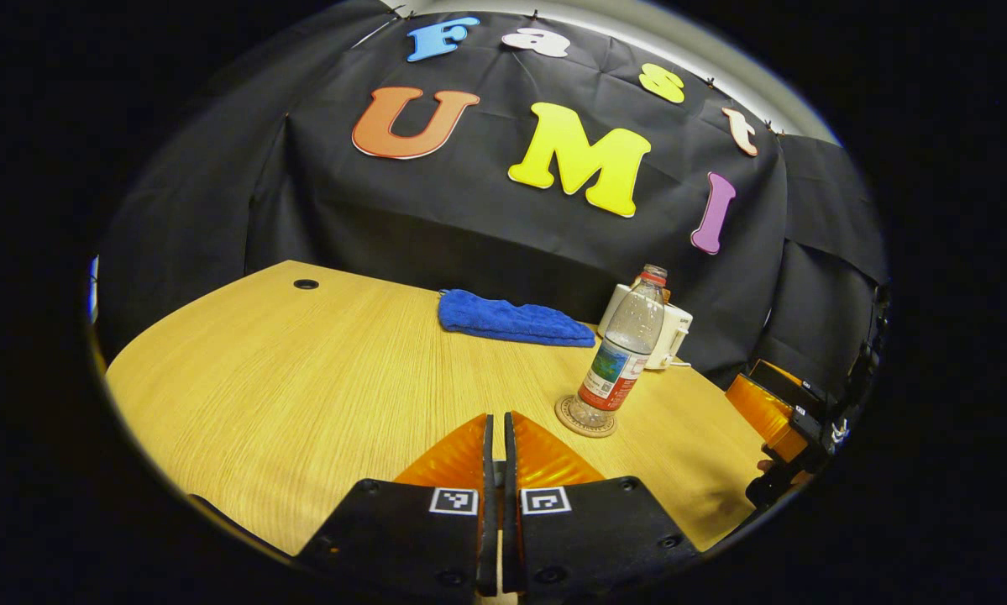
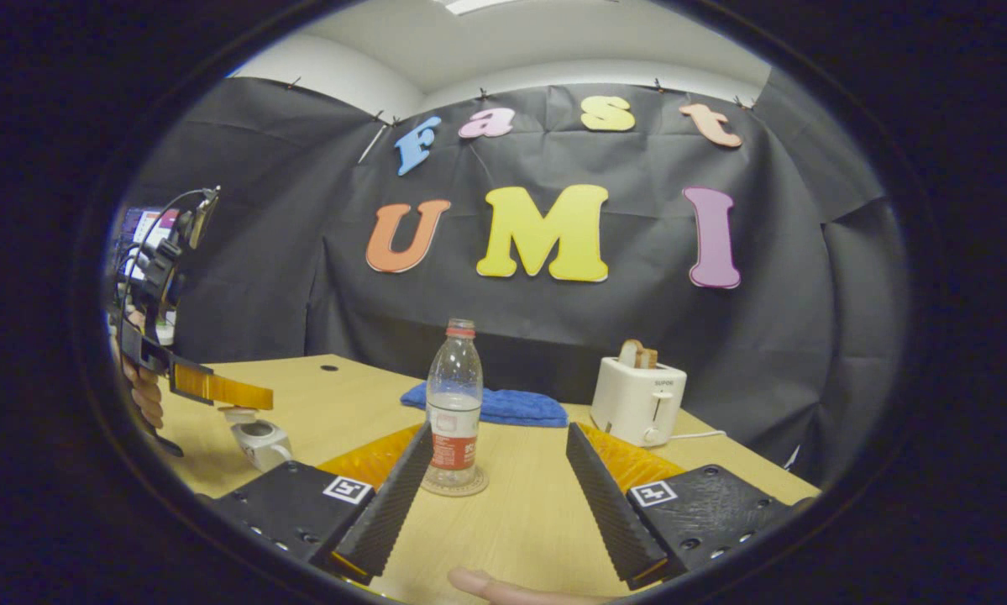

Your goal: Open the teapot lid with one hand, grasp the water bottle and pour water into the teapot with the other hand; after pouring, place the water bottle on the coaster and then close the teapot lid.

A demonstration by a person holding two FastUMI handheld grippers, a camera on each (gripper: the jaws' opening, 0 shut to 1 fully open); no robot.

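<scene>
A clear water bottle (image 1: 625, 353) (image 2: 454, 403) with a red label stands upright on a round coaster (image 1: 585, 418) (image 2: 474, 486) on the wooden table. My right gripper (image 2: 499, 433) is open, its fingers apart and short of the bottle, touching nothing; in the left gripper view it shows at the right edge (image 1: 763, 403). My left gripper (image 1: 495, 418) has its fingers pressed together. In the right gripper view the left gripper (image 2: 222, 391) holds the pale teapot lid (image 2: 238, 413) just above the small white teapot (image 2: 259, 441), which stands with its top uncovered.
A white toaster (image 1: 671, 332) (image 2: 637, 399) with bread in it stands at the back right, its cord trailing along the table. A folded blue cloth (image 1: 511, 319) (image 2: 511, 407) lies behind the bottle. A hand (image 2: 142, 395) holds the left gripper. A fingertip (image 2: 486, 584) shows at the bottom edge.
</scene>
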